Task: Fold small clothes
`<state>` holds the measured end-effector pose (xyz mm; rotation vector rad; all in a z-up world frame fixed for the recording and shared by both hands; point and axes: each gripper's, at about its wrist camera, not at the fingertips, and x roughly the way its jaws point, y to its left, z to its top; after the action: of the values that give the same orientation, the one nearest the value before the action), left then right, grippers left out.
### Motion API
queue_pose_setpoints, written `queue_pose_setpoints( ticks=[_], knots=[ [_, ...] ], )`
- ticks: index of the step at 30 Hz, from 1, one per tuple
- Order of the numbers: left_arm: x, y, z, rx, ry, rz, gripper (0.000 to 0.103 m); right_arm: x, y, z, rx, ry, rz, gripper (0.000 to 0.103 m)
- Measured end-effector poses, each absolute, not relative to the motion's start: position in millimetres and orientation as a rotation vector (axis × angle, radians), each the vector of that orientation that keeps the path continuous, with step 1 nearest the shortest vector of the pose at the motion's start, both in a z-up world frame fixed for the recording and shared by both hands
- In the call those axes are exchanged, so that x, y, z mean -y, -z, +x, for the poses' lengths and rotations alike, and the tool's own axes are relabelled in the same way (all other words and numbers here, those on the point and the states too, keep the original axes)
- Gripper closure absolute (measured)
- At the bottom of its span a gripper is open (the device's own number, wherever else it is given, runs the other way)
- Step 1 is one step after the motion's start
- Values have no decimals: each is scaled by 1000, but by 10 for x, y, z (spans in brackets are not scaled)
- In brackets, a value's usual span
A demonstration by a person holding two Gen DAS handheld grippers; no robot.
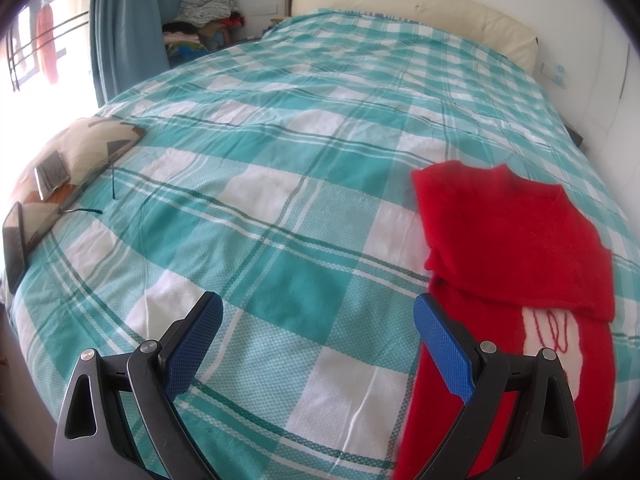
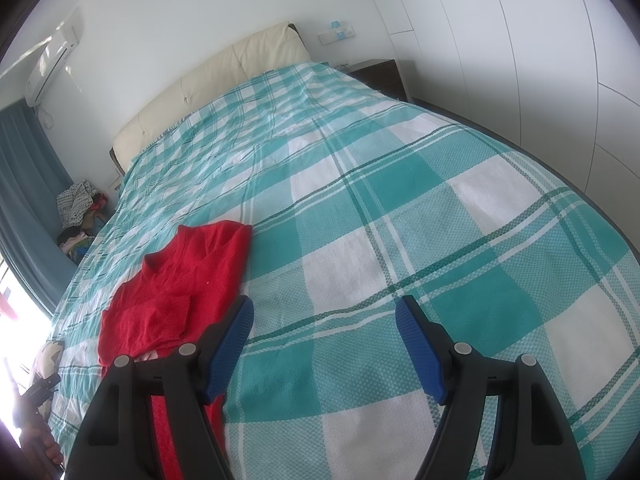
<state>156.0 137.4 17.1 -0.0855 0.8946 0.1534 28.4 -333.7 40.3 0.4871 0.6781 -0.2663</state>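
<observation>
A small red knitted sweater (image 1: 516, 240) lies flat on the teal and white checked bedspread (image 1: 280, 184), with a sleeve folded across its body and a pale patch with red stitching low on its front. My left gripper (image 1: 318, 308) is open and empty, hovering to the left of the sweater's lower part. In the right wrist view the sweater (image 2: 176, 292) lies at the left. My right gripper (image 2: 324, 312) is open and empty above bare bedspread (image 2: 400, 220), its left finger close to the sweater's right edge.
A patterned cushion (image 1: 72, 160) with two phones on it lies at the bed's left edge. A cream headboard (image 1: 400, 4) is at the far end. A pile of clothes (image 1: 204, 12) sits by the blue curtain. A white wardrobe (image 2: 540, 60) stands along the right.
</observation>
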Motion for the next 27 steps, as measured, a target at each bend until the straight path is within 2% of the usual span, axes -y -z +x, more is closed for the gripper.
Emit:
queue_pose_setpoints(
  ticks=[7, 10, 13, 16, 19, 21, 22, 23, 24, 25, 26, 27],
  knots=[
    [-1434, 118, 958, -1058, 104, -167, 6, 3064, -396, 24, -752, 161, 465, 30],
    [-1280, 337, 665, -1150, 186, -142, 7, 2716, -276, -210, -849, 7, 463, 30],
    [-1054, 399, 448, -1168, 268, -98, 8, 2337, -39, -437, -976, -139, 492, 30],
    [-817, 403, 359, -1170, 324, -42, 19, 2076, 236, -618, -1091, -238, 572, 30],
    [-691, 450, 304, -1182, 342, -34, 28, 1929, 386, -668, -1120, -264, 563, 30],
    [-632, 469, 307, -1184, 340, -30, 38, 1880, 438, -642, -1110, -253, 552, 30],
    [-609, 486, 314, -1192, 353, -39, 50, 1872, 453, -618, -1096, -256, 560, 30],
    [-596, 509, 330, -1201, 356, -45, 66, 1851, 475, -596, -1089, -258, 554, 33],
    [-588, 522, 356, -1204, 350, -46, 75, 1829, 504, -566, -1104, -254, 535, 37],
    [-596, 530, 386, -1209, 346, -55, 93, 1802, 521, -547, -1126, -247, 509, 52],
    [-621, 542, 391, -1216, 351, -84, 97, 1792, 511, -548, -1136, -251, 491, 81],
    [-631, 529, 435, -1222, 353, -116, 98, 1808, 500, -539, -1144, -261, 496, 101]
  ],
)
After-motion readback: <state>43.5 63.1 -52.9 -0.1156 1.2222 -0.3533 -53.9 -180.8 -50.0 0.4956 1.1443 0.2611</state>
